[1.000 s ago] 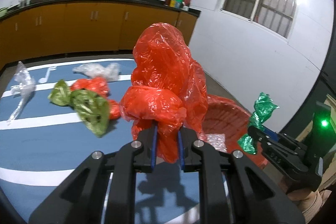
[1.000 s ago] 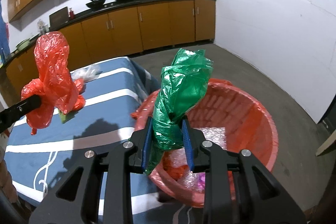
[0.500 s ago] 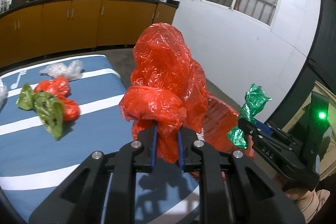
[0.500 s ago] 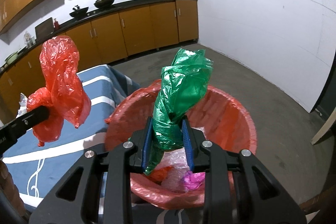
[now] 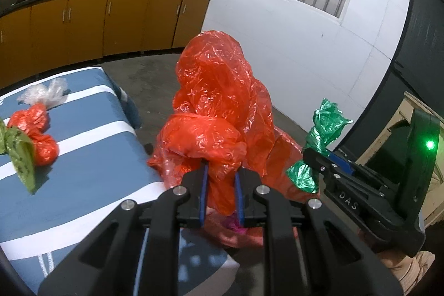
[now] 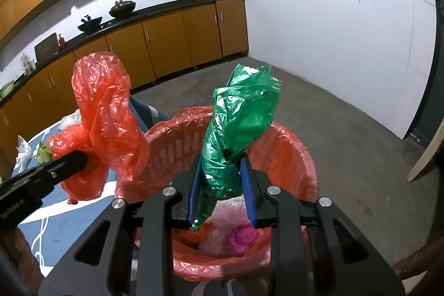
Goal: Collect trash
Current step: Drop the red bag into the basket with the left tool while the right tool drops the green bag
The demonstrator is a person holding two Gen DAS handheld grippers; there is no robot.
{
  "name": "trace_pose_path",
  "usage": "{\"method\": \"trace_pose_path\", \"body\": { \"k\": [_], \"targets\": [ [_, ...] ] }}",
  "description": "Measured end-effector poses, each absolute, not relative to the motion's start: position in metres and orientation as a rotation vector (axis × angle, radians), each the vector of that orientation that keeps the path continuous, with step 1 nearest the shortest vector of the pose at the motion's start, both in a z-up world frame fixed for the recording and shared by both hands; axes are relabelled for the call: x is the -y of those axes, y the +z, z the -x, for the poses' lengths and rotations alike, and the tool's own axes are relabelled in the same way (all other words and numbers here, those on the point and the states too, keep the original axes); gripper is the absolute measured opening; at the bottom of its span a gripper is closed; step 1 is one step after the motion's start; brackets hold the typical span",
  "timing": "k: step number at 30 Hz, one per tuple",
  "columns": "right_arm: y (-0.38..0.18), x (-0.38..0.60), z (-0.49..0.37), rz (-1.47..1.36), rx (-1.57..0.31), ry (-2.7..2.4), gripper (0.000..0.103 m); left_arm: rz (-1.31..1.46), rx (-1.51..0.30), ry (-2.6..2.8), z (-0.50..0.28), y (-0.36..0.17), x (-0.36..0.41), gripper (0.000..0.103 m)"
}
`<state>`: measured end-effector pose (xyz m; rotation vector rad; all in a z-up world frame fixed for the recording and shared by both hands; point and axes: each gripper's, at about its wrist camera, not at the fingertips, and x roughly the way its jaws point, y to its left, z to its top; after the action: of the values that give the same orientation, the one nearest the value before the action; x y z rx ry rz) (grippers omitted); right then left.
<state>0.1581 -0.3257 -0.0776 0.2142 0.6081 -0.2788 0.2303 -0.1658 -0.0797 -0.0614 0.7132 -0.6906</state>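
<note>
The task looks partly done: the left hand-held gripper (image 5: 220, 193) is clamped on a crumpled red plastic bag (image 5: 219, 107) and the right hand-held gripper (image 6: 220, 185) on a green plastic bag (image 6: 238, 124), both poised over the red-lined basket (image 6: 302, 157), not yet dropped. The basket already holds clear plastic, a red scrap and a pink wad (image 6: 242, 237), while a red bag (image 5: 36, 129), a green bag (image 5: 19, 154) and a clear bag (image 5: 44, 92) remain on the blue striped tabletop (image 5: 88, 174).

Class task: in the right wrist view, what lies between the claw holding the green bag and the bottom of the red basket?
Only air lies between the right claw, holding the green bag, and trash in the red basket.
</note>
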Motion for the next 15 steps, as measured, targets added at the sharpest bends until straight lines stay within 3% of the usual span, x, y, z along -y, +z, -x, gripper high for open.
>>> {"method": "trace_pose_path", "body": {
  "k": [9, 15],
  "targets": [
    [-0.078, 0.331, -0.159, -0.230, -0.591, -0.298, 0.028, 0.049, -0.737, -0.719, -0.240, -0.090, 0.181, 0.019],
    [-0.081, 0.336, -0.159, -0.236, -0.589, -0.292, 0.034, 0.045, -0.755, -0.715, -0.245, -0.099, 0.183, 0.035]
  ]
}}
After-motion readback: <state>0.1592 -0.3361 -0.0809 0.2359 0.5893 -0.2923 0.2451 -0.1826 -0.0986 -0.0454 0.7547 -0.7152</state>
